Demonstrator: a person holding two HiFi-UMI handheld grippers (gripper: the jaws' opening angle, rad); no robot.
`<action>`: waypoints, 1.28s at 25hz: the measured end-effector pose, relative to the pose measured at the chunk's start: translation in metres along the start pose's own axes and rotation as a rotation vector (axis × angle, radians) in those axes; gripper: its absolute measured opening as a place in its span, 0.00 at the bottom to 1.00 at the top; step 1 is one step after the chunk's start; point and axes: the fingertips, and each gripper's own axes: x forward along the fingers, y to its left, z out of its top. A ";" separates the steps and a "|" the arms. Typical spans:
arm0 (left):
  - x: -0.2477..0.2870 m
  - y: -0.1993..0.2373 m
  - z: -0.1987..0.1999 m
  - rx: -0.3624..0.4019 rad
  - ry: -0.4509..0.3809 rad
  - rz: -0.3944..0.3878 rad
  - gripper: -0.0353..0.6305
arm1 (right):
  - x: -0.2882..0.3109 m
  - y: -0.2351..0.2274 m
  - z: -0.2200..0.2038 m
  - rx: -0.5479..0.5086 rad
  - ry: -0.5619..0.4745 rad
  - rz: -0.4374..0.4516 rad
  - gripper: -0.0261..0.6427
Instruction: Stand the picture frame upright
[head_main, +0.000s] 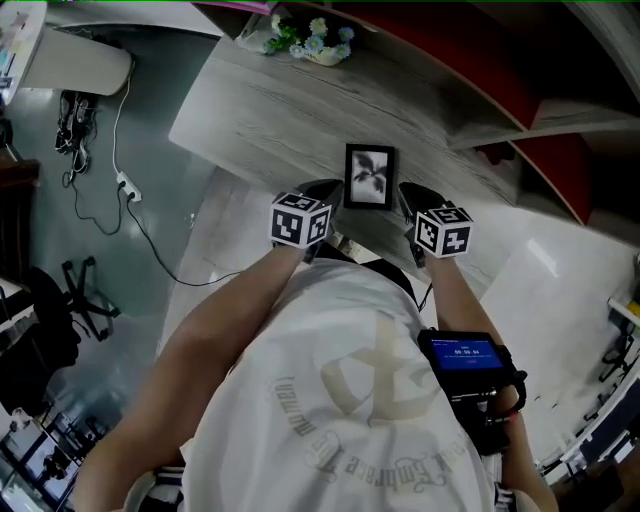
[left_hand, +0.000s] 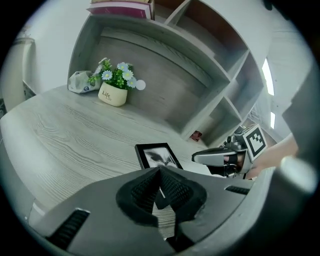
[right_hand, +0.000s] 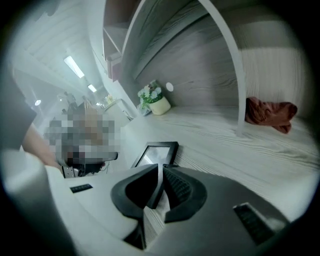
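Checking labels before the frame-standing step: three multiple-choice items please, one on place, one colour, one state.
1. Where is the picture frame? A on a shelf; B on the desk between the left gripper and right gripper; C beside the flower pot.
2. Its border colour? A white; B red; C black.
3. Its state? A lying flat; B standing upright; C lifted in jaws.
Key: B, head view shows it between both grippers; C, border is black in every view; A, it lies face up on the desk.

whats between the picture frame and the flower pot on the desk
Nothing: in the left gripper view the desk top between the picture frame and the flower pot is bare. The right gripper view agrees.
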 end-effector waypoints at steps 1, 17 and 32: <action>0.003 0.002 -0.001 -0.011 0.010 0.002 0.07 | 0.003 -0.001 0.001 -0.012 0.013 -0.005 0.09; 0.048 0.035 -0.012 -0.071 0.166 0.074 0.43 | 0.061 -0.009 -0.004 0.027 0.197 -0.096 0.31; 0.059 0.029 -0.019 0.028 0.256 0.207 0.38 | 0.063 -0.007 -0.012 -0.103 0.305 -0.243 0.31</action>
